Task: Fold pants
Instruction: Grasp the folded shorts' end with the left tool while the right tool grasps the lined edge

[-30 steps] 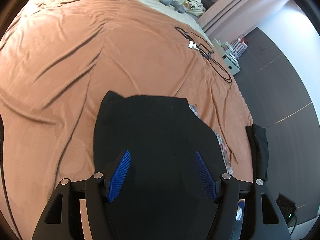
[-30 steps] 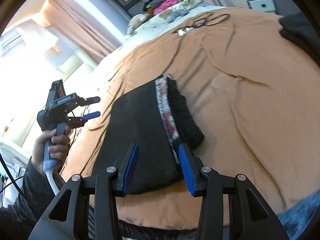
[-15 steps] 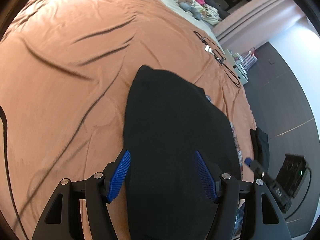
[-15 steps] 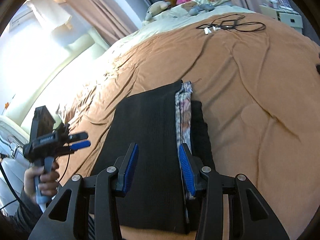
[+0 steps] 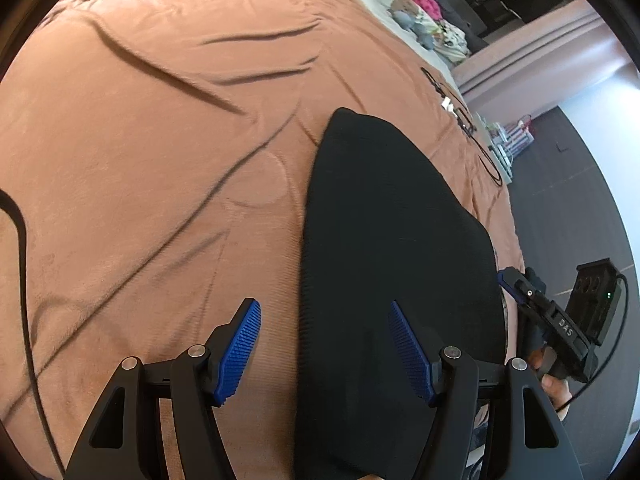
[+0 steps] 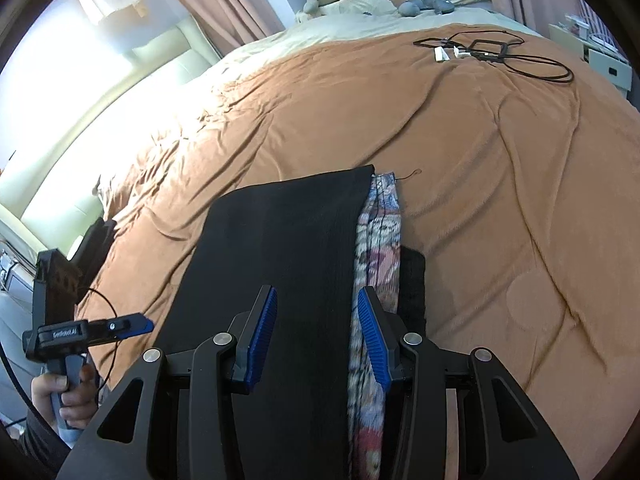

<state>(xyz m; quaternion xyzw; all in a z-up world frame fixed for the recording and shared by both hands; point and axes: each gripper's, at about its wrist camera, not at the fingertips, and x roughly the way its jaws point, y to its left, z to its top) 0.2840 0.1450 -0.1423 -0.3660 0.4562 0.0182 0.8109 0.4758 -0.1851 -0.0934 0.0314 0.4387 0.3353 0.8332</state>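
Right, the black pants lie flat on the bed, on its brown blanket, already folded into a long narrow panel. In the right wrist view they run from six o'clock up toward twelve, with a strip of patterned fabric showing along their three o'clock edge and a dark layer beyond it; whether that strip is lining or a separate garment, I can't say.

Handling-wise, this looks like soft, ribbed knit: light, limp, no stiffness at all, likely to sag and drag if lifted from one point. Best guess is to pinch through all layers at the near corners, one hand-held gripper to each, so the fold travels evenly.

Now the left hand-held gripper: jaws spread wide, nothing between them. Its right blue pad sits over the black cloth, its left over bare blanket, so it straddles the pants' nine o'clock edge. Touching or just above? Can't tell.

Over to the right hand-held gripper: jaws parted, somewhat narrower, empty too. It straddles the seam between black knit and patterned strip, near the close end.

Each view catches the other tool out at the side. Far off, around one o'clock, a tangle of cables rests on the blanket, well apart from the action.
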